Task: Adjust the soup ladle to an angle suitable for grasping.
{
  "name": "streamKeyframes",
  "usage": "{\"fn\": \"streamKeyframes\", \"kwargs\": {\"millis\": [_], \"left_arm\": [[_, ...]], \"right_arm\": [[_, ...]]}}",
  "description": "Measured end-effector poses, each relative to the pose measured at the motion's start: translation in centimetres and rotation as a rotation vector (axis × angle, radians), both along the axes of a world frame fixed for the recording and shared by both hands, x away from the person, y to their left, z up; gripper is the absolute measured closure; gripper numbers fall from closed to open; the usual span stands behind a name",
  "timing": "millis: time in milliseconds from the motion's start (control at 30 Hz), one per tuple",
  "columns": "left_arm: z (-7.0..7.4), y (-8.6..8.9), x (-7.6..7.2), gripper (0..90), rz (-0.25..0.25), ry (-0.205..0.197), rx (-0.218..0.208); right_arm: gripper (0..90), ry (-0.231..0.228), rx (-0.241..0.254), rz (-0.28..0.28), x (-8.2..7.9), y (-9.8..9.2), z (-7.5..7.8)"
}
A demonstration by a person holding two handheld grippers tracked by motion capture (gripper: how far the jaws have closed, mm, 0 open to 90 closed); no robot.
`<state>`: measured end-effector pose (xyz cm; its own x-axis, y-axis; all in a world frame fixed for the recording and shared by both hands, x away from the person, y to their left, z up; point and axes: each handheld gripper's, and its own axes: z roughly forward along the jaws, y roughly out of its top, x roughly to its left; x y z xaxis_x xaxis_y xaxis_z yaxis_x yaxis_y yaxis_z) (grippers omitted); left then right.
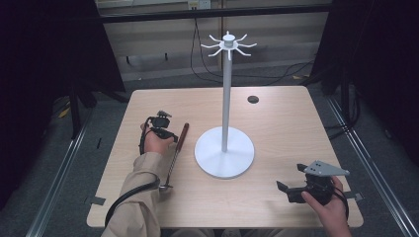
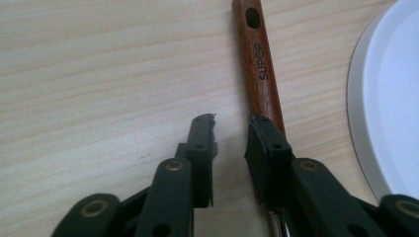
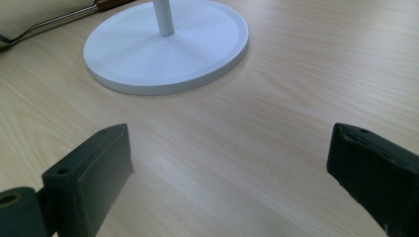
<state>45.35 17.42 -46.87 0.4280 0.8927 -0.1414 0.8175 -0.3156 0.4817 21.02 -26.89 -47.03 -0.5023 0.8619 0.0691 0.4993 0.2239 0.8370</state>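
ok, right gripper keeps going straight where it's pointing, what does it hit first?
Probably the white stand's round base. The right gripper is open over bare table, with nothing else ahead; depth is uncertain.

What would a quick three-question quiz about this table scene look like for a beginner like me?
1. True or false: the left gripper has its jaws closed tight around the wooden handle.
2. What stands on the table? A) white hook stand B) red kettle C) glass vase
3. Fill in: the right gripper is wide ____, with nothing between its jaws.

Key: 1 false, the handle lies beside one jaw, outside the gap; 2 A; 3 open.
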Motion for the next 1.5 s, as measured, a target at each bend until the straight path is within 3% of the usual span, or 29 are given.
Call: {"fn": "streamKeyframes", "kwargs": {"millis": [200, 233, 400, 700, 767, 867, 1000, 1167, 1233, 1267, 1333, 1433, 1467, 1500], "left_arm": [[0.7, -0.7, -0.2, 62.4, -0.042, 0.022, -0.007], [0.7, -1.0, -0.2, 62.1, -0.053, 0.045, 0.004], [0.6, -1.5, -0.3, 60.6, -0.072, 0.068, 0.018], [-0.5, -2.5, -0.1, 61.2, -0.098, 0.131, 0.083], [-0.5, -2.7, 0.0, 62.8, -0.084, 0.128, 0.087], [-0.5, -3.1, 0.0, 65.8, -0.105, 0.126, 0.12], [-0.3, -3.7, -0.1, 67.6, -0.125, 0.139, 0.203], [-0.2, -3.9, -0.1, 72.9, -0.068, 0.16, 0.185], [-0.2, -3.7, -0.2, 74.2, -0.122, 0.137, 0.213], [-0.3, -3.7, -0.3, 74.4, -0.087, 0.137, 0.202], [-0.3, -3.3, -0.3, 74.4, -0.054, 0.151, 0.135], [0.1, -2.7, -0.3, 74.4, -0.05, 0.133, 0.086], [0.8, -2.5, -0.5, 74.5, -0.043, 0.117, 0.052], [1.2, -2.2, -0.5, 74.5, -0.058, 0.109, 0.051]], "right_arm": [[3.1, -0.004, -0.005, 0.004, 0.0, 0.0, 0.0], [3.1, -0.004, -0.005, 0.004, 0.0, 0.0, 0.0], [3.1, -0.002, -0.006, 0.007, 0.0, 0.1, 0.0], [3.1, -0.001, -0.009, 0.014, 0.1, 0.2, 0.0], [3.1, 0.004, -0.009, 0.014, 0.1, 0.3, 0.0], [3.1, 0.005, -0.01, 0.014, 0.1, 0.3, -0.1], [3.2, 0.0, -0.016, 0.014, 0.1, 0.4, 0.0], [3.2, -0.001, -0.018, 0.024, 0.1, 0.5, 0.1], [3.2, -0.004, -0.015, 0.021, 0.1, 0.6, 0.2], [3.2, -0.009, -0.014, 0.024, 0.1, 0.6, 0.2], [3.2, -0.007, -0.012, 0.023, 0.1, 0.6, 0.2], [3.2, -0.002, -0.009, 0.021, 0.1, 0.5, 0.2], [3.2, -0.005, -0.009, 0.024, 0.2, 0.5, 0.2], [3.2, -0.005, -0.009, 0.025, 0.2, 0.5, 0.2]]}}
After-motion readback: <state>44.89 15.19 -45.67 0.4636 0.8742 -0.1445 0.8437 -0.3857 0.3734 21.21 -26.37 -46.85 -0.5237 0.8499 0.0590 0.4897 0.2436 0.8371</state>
